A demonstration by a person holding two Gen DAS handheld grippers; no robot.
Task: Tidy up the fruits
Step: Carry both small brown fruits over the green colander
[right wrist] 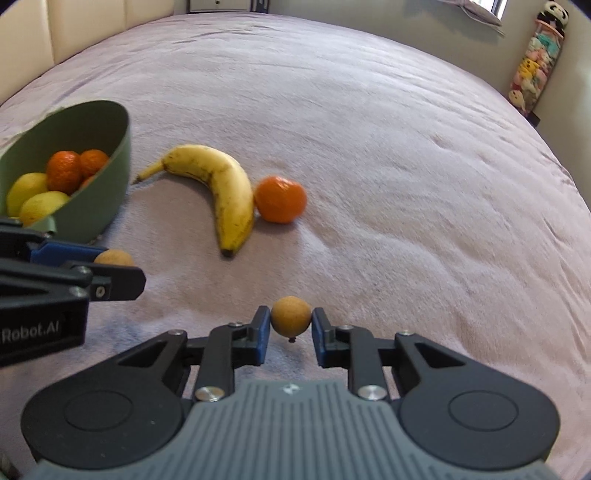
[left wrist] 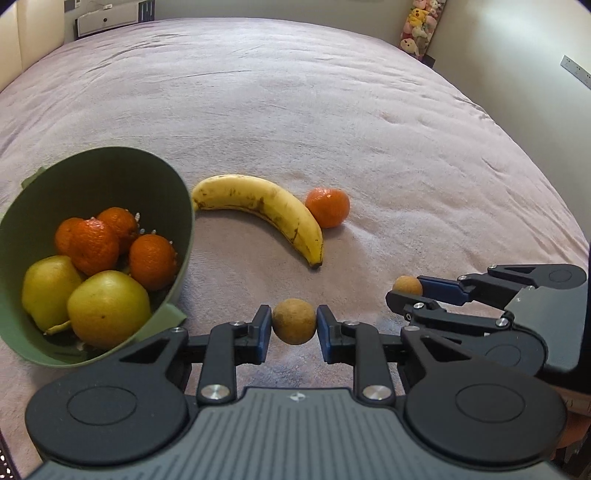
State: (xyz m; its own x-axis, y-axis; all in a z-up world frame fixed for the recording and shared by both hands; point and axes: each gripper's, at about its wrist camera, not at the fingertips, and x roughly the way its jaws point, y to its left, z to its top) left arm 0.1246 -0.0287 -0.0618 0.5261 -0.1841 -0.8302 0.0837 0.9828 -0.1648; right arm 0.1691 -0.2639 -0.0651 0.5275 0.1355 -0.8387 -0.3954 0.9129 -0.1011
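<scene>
My left gripper (left wrist: 294, 322) is shut on a small round brown fruit (left wrist: 294, 320), just right of the green bowl (left wrist: 186, 206). My right gripper (right wrist: 290, 321) is shut on a second small brown fruit (right wrist: 290, 316); it also shows at the right of the left wrist view (left wrist: 406, 290). The bowl (right wrist: 122, 147) holds several oranges (left wrist: 96, 240) and two yellow-green apples (left wrist: 109, 308). A banana (left wrist: 266, 208) and a loose orange (left wrist: 327, 206) lie on the bed beyond both grippers, touching each other. The left gripper shows at the left of the right wrist view (right wrist: 114, 266).
Everything rests on a wide pinkish-grey bedspread (left wrist: 332, 110). A headboard (right wrist: 92, 26) runs along the far left. A hanging rack of plush toys (right wrist: 535, 62) stands by the wall at the far right.
</scene>
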